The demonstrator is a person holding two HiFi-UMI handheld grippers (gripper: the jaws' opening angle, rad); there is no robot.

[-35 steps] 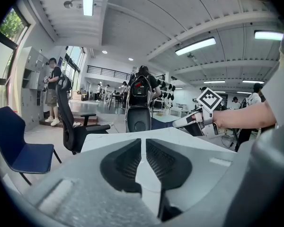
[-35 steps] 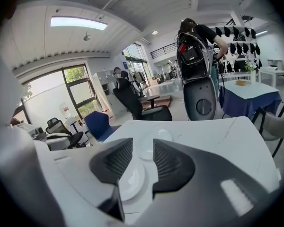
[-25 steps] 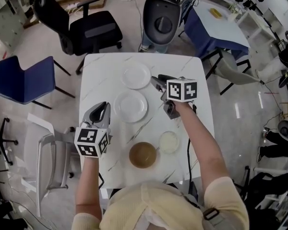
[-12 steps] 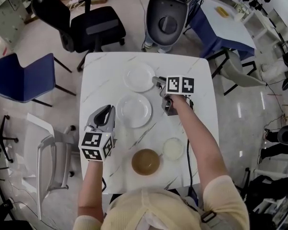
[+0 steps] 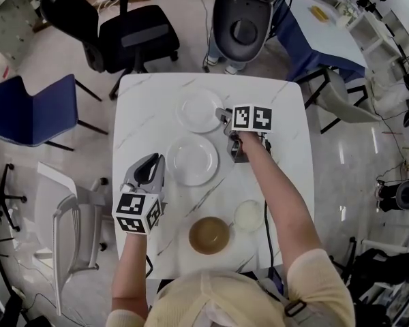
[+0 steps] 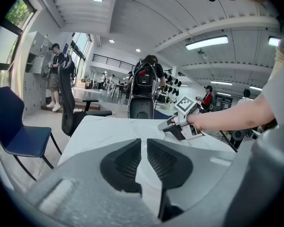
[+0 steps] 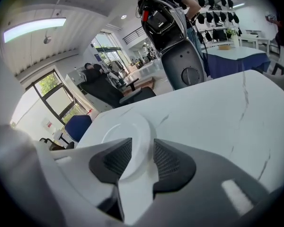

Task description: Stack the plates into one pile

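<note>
R gripper at far plate right rim: jaws apart, just narrowing, rim in gap, ungripped. L gripper parted, empty, beside near plate left edge. I see bare table to the right.

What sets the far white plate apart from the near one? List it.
The far plate lies toward the far edge of the table; the near plate lies mid-table. The open jaws of the right hand-held gripper, which have just been closing a little, frame the far plate's rim without pinching it; the left hand-held gripper only points at the near plate's left edge. Both are round, white, empty.
</note>
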